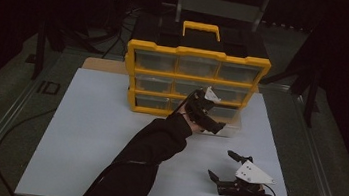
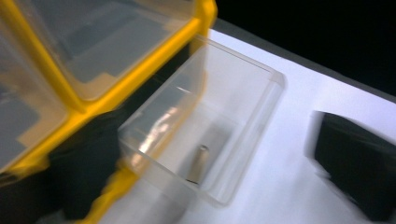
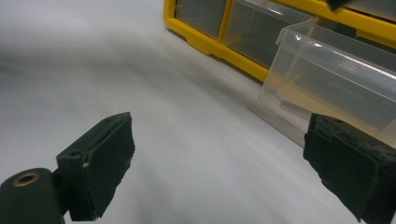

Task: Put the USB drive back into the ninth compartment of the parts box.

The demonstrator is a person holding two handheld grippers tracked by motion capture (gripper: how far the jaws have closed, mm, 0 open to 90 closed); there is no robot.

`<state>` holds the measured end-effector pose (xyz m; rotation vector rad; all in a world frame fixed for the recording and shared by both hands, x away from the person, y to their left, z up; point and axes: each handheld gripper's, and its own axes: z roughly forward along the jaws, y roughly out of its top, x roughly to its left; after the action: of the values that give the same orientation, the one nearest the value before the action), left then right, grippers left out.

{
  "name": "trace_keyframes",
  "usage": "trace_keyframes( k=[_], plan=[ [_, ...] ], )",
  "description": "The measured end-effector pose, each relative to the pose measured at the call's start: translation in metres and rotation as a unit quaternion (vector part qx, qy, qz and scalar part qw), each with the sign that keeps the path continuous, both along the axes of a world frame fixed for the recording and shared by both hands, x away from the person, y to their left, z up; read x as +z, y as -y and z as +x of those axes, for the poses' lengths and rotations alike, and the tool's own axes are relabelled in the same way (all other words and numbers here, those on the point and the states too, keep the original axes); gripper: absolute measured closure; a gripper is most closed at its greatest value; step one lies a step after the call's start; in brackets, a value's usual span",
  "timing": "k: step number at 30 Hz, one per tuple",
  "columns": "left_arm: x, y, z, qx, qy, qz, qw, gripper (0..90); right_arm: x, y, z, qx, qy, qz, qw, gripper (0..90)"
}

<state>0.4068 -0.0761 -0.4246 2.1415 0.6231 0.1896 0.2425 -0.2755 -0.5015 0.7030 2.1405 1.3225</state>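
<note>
Item 1: white board point(image 1: 87, 132), laid over the table, bare along its left side.

Item 2: yellow-framed organiser cabinet point(image 1: 198, 54), stood at the board's far edge; 3 rows of clear drawers and a yellow carry handle point(image 1: 201, 29) on top were noted.

Item 3: left gripper point(image 1: 208, 118), held at the cabinet's bottom row, jaws spread wide on either side of the pulled-out drawer, nothing clamped.

Item 4: clear plastic drawer point(image 2: 205, 126), drawn out of the bottom row toward the right side and resting on the board. 1 small metal cylinder point(image 2: 198, 163), possibly a bolt or pin, was seen lying on its floor. The drawer was judged light, thin-walled, smooth and somewhat flexible, liable to slip or tip. The front wall or the rim was judged the best place for a hold, with a gentle squeeze.

Item 5: right gripper point(image 1: 229, 167), held low over the board nearer the person, jaws parted and empty, apart from the drawer.
</note>
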Motion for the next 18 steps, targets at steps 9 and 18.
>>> trace_keyframes(
  k=[9, 18],
  plan=[
    [-0.006, -0.017, -0.007, -0.012, -0.001, -0.001, 0.9999, 0.0, 0.0, 0.0, 0.0, -0.001, 0.0, -0.002, 1.0, 8.3],
    [-0.006, -0.041, -0.018, -0.022, 0.005, -0.01, 0.9997, 0.0, 0.0, 0.0, 0.0, -0.003, 0.0, -0.003, 1.0, 8.3]
  ],
)
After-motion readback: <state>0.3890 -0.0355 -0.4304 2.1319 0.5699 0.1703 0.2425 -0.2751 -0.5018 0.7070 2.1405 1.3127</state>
